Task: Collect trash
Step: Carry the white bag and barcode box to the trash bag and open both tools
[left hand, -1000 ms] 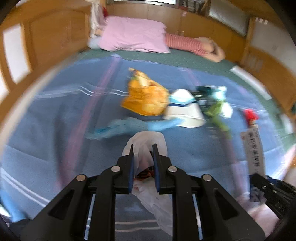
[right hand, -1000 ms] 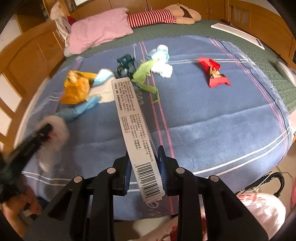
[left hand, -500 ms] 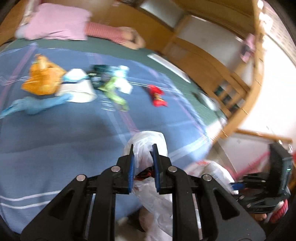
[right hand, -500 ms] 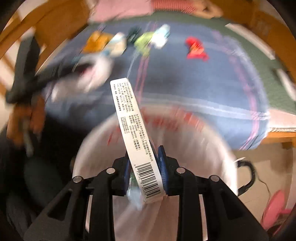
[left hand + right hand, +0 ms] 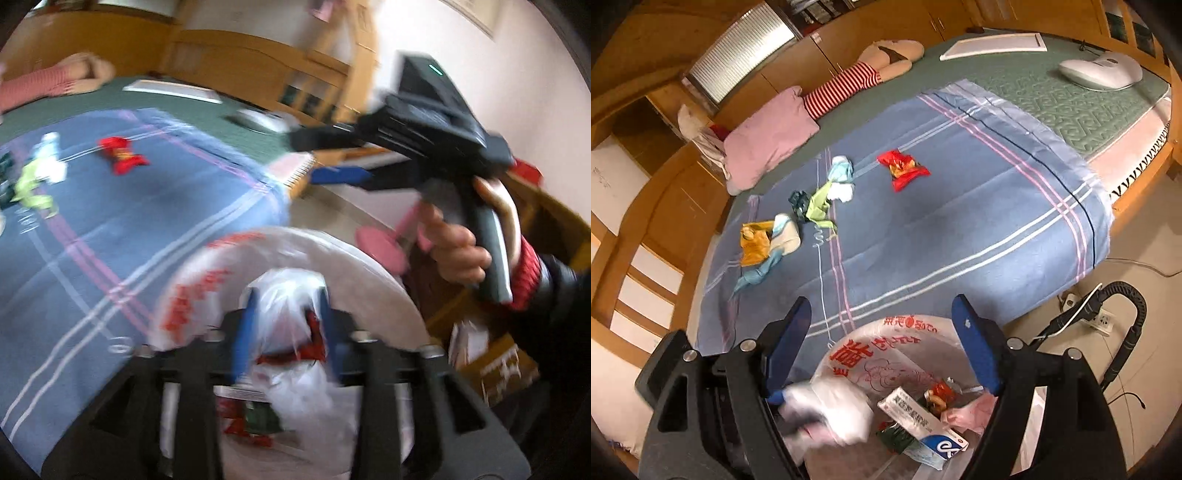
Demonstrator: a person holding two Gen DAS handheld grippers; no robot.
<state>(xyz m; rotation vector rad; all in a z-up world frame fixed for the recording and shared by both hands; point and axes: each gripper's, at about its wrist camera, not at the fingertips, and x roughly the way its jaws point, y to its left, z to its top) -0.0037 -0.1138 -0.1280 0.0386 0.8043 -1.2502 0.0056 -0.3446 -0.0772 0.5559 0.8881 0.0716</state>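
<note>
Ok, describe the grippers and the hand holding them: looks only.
Both are matte black frames with silver screws and blue finger pads. The right gripper carries a black box with a green light. The right hand is bare, with a red cuff under a dark sleeve.

Right gripper [image 5: 882,347] jaws now apart; box [image 5: 923,424] dropped into bin [image 5: 905,332].

The blanket [image 5: 960,221] is matt woven cloth, striped, lying over a quilted green mattress cover [image 5: 1089,99] with a raised pattern. Wood with a smooth, warm finish forms the bed frame [image 5: 665,206] around the blanket. On the blanket, the red wrapper [image 5: 903,168] looks like glossy crinkled plastic film. Below the blanket's edge, the bin liner [image 5: 886,362] is thin translucent plastic with red print; inside it lies a smooth printed cardboard box [image 5: 923,421].
</note>
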